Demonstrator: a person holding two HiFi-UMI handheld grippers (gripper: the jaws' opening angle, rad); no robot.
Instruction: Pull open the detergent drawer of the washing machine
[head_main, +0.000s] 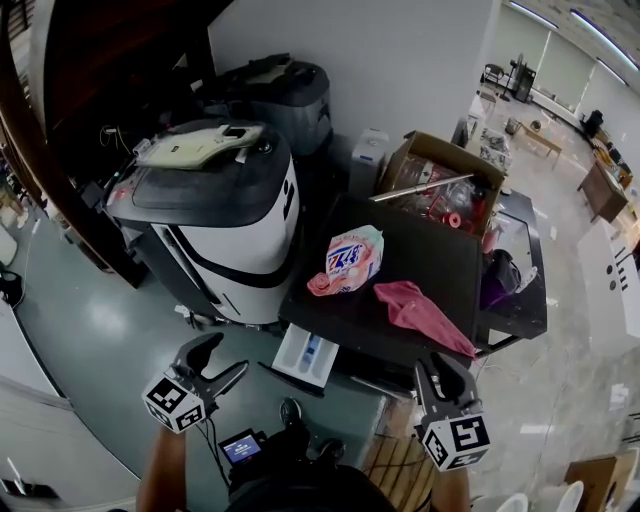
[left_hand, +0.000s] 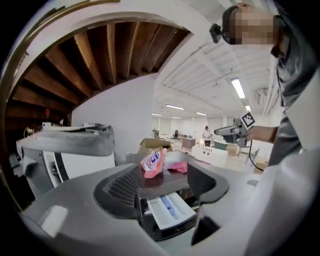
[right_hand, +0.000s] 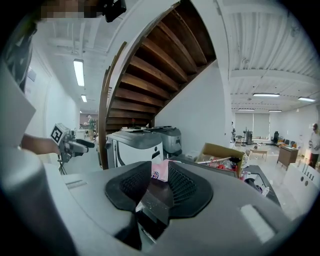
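The left gripper (head_main: 222, 356) is held up in front of the person with its jaws wide apart and nothing between the pads. The detergent drawer (head_main: 305, 356) stands pulled out from the front of the black-topped washing machine (head_main: 420, 250), just ahead and to the right of this gripper and clear of it. In the left gripper view the drawer shows in the gap between the jaws, beyond their tips. The right gripper (head_main: 445, 366) hovers right of the drawer, jaws apart and empty. A detergent bag (head_main: 346, 262) and a pink cloth (head_main: 415, 308) lie on the machine's top.
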